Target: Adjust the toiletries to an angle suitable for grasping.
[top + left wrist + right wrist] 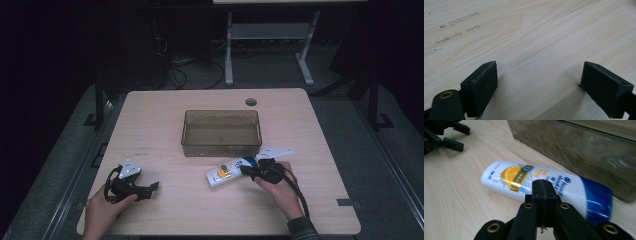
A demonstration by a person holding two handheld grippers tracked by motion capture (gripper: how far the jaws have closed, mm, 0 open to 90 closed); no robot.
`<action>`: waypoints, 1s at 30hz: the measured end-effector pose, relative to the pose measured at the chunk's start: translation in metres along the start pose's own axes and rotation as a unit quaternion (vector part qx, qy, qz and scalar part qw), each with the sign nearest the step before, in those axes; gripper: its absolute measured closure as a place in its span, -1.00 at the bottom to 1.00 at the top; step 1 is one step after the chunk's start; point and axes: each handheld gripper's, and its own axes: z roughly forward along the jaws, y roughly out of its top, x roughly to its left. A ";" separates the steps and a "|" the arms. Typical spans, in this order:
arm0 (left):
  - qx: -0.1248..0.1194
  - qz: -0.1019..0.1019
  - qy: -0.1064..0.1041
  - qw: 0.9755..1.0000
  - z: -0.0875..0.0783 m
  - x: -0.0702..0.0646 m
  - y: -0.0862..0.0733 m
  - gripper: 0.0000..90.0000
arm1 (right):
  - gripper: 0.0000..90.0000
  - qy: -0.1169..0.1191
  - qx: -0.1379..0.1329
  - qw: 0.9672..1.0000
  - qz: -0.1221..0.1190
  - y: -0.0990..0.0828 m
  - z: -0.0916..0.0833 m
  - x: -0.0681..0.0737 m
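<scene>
While the white plastic bottle with blue cap (544, 183) lay flat, cap towards the translucent brown tub (221, 132), the right claw (543, 191) hovered pressed together, the left claw (540, 87) apart.

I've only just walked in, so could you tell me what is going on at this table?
A person holds tongs in each hand. The right tongs, jaws pressed shut with nothing between them, sit just in front of a white and blue bottle lying beside a brown bin. The left tongs rest open over bare table.

No text on the bottle (544, 183) is legible. Its label carries an orange-slice graphic at 10 o'clock from a round blue logo; the adjoining print is blurred.
</scene>
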 end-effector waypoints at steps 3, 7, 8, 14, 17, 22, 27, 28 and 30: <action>0.000 0.000 0.000 1.000 0.000 0.000 0.000 -0.71 | 1.00 0.009 -0.002 1.000 -0.004 0.004 0.005 0.006; 0.000 0.000 0.000 1.000 0.000 0.000 0.000 -0.71 | 1.00 0.015 -0.001 1.000 -0.006 0.008 0.010 0.011; 0.000 0.000 0.000 1.000 0.000 0.000 0.000 -0.71 | 1.00 0.016 -0.002 1.000 -0.007 0.009 0.011 0.012; -0.001 -0.001 0.000 1.000 0.000 0.000 0.000 -0.71 | 1.00 0.025 -0.003 1.000 -0.014 0.018 0.021 0.019; -0.001 -0.001 0.000 1.000 0.000 0.000 0.000 -0.71 | 1.00 0.030 -0.005 0.999 -0.013 0.022 0.025 0.022; -0.001 -0.001 0.000 1.000 0.000 0.000 0.000 -0.71 | 1.00 0.034 0.001 0.999 -0.018 0.026 0.034 0.027; 0.000 0.000 0.000 1.000 0.000 0.000 0.000 -0.71 | 1.00 0.042 0.004 0.999 -0.023 0.032 0.043 0.033; 0.000 0.000 0.000 1.000 0.000 0.000 0.000 -0.71 | 1.00 0.043 0.005 0.999 -0.026 0.034 0.045 0.034; 0.000 -0.001 0.000 1.000 0.000 0.000 0.000 -0.72 | 1.00 0.045 0.006 0.999 -0.029 0.036 0.050 0.035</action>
